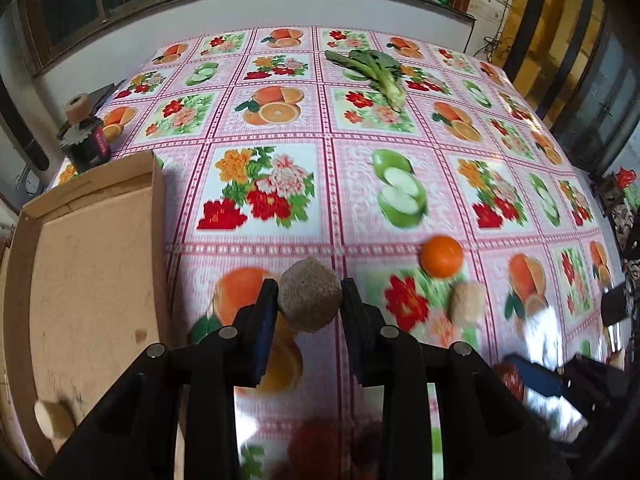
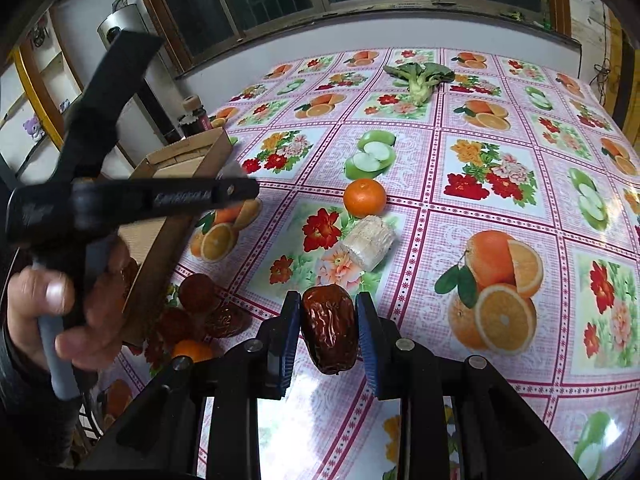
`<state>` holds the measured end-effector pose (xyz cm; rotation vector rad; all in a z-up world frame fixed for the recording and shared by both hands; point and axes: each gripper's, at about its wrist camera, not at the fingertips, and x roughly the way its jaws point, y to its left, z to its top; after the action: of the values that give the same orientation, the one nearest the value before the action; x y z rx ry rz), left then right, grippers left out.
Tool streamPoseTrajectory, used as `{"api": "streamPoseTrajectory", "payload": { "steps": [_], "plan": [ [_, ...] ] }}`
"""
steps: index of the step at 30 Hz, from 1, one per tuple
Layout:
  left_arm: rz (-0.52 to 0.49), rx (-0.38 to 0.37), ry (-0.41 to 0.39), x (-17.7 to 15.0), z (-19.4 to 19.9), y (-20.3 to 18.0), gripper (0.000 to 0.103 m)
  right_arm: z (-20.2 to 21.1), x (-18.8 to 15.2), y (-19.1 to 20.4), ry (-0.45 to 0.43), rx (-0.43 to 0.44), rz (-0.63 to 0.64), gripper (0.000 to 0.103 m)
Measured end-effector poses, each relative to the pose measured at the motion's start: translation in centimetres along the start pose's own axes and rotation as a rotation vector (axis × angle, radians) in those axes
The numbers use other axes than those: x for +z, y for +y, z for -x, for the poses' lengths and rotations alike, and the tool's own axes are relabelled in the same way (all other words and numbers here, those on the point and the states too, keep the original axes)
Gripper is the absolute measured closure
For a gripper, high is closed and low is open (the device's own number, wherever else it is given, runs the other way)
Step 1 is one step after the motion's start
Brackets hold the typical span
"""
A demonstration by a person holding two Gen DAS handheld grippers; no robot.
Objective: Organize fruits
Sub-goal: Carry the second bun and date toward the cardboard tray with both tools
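Observation:
In the left wrist view, my left gripper (image 1: 310,292) is shut on a rough, grainy brown lump (image 1: 310,304), held just above the tablecloth. An open cardboard tray (image 1: 92,264) lies to its left with a pale piece (image 1: 52,416) in its near corner. In the right wrist view, my right gripper (image 2: 328,300) is shut on a wrinkled dark red date (image 2: 330,332), lifted off the table. A mandarin (image 2: 364,197) and a pale ridged block (image 2: 370,242) lie ahead of it. Several dates (image 2: 196,292) and a small orange fruit (image 2: 192,350) sit beside the tray's corner (image 2: 180,168).
A leafy green vegetable (image 1: 372,72) lies at the far side of the fruit-print tablecloth (image 1: 400,148). A dark bottle (image 1: 84,140) stands behind the tray at the table's left edge. A hand (image 2: 48,296) holds the other tool's handle at the left. A windowed wall runs behind the table.

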<state>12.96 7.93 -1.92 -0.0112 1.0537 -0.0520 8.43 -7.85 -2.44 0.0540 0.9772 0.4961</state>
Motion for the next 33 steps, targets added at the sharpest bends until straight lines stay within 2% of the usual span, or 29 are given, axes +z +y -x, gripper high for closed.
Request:
{"api": "streamPoseTrajectory", "payload": {
  "steps": [7,20,26,33],
  "plan": [
    [-0.001,0.004,-0.006,-2.1,2.8,-0.2,0.074,1.0,0.0,0.6,0.002,0.024,-0.024,0.075],
    [0.000,0.072,-0.141,-4.3,8.8,1.6,0.074,3.1,1.2,2.9,-0.048,-0.001,-0.011,0.075],
    [0.035,0.106,-0.189,-5.6,10.2,3.8,0.074,3.3,1.3,5.2,-0.067,0.003,0.024,0.075],
    [0.079,0.130,-0.197,-7.4,10.5,6.2,0.074,2.5,1.0,8.2,-0.063,0.025,0.065,0.075]
  ]
}}
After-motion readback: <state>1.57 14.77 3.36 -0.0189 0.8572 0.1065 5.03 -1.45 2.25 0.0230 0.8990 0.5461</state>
